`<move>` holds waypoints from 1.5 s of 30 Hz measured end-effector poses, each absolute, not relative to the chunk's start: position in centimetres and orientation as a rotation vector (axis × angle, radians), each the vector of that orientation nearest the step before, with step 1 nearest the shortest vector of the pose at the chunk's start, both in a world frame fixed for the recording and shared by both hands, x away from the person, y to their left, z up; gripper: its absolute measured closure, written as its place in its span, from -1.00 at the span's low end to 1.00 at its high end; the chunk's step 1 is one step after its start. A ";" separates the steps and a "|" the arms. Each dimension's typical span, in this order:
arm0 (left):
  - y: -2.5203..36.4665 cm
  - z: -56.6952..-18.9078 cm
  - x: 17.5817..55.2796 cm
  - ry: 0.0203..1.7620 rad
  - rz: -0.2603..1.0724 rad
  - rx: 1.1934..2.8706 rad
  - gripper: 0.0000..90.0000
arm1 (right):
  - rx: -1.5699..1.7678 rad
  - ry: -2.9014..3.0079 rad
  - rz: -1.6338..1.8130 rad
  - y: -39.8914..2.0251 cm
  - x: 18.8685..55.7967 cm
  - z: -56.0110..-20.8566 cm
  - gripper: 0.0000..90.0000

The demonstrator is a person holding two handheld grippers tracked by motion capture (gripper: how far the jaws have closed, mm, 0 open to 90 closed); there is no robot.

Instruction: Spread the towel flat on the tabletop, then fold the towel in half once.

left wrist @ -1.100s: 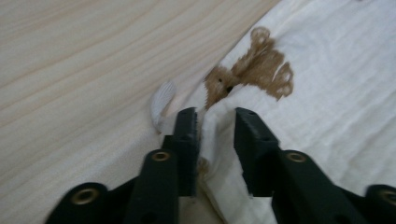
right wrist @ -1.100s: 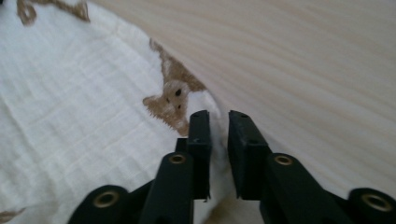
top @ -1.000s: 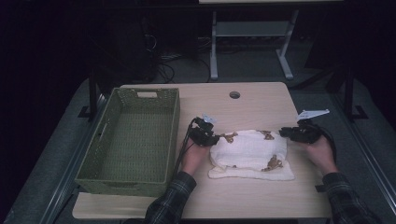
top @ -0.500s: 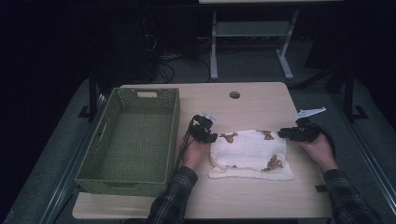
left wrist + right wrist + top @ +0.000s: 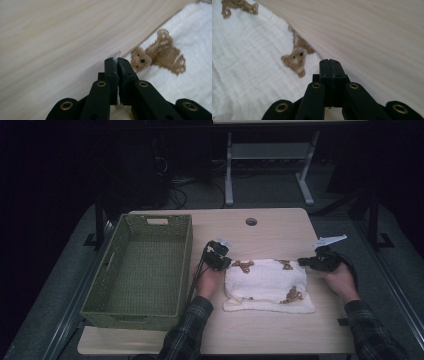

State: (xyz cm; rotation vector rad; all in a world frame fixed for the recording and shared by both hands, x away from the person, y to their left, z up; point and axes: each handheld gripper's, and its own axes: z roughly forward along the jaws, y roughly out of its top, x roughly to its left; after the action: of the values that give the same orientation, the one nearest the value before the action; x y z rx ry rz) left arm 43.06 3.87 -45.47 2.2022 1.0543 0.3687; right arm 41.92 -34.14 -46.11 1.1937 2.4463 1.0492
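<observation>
Both sets of fingers have just been closing and now pinch the far corners of the folded bear-print cloth [image 5: 267, 285] mid-table: left gripper [image 5: 221, 261], right gripper [image 5: 306, 262]. I judge it light, limp, non-slippery; corners suit. Since 1 second ago, its near edge looks flatter.

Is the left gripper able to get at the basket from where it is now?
Probably yes. The left gripper sits at the cloth's left end, right beside the basket, with only bare table between them. Its jaws have just closed at the cloth's corner, so it may carry that along.
</observation>
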 end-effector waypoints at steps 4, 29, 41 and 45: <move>3.9 -44.5 44.1 1.071 0.404 2.157 0.93 | 1.190 2.409 1.061 -34.2 42.8 -45.4 0.99; 4.6 -42.5 50.3 1.165 0.481 1.963 0.93 | 1.162 2.305 1.149 -33.8 50.4 -41.9 1.00; 4.8 -41.0 47.5 1.117 0.443 1.969 0.93 | 1.150 2.290 1.219 -34.1 47.6 -41.2 1.00; 5.1 -40.8 46.0 1.091 0.426 1.975 0.93 | 1.156 2.281 1.245 -34.5 46.1 -41.2 1.00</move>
State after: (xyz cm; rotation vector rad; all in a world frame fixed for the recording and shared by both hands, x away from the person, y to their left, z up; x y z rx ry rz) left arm 46.02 5.12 -40.75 1.9754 1.0911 0.4258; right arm 46.12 -34.48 -41.25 1.1563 2.2814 1.2455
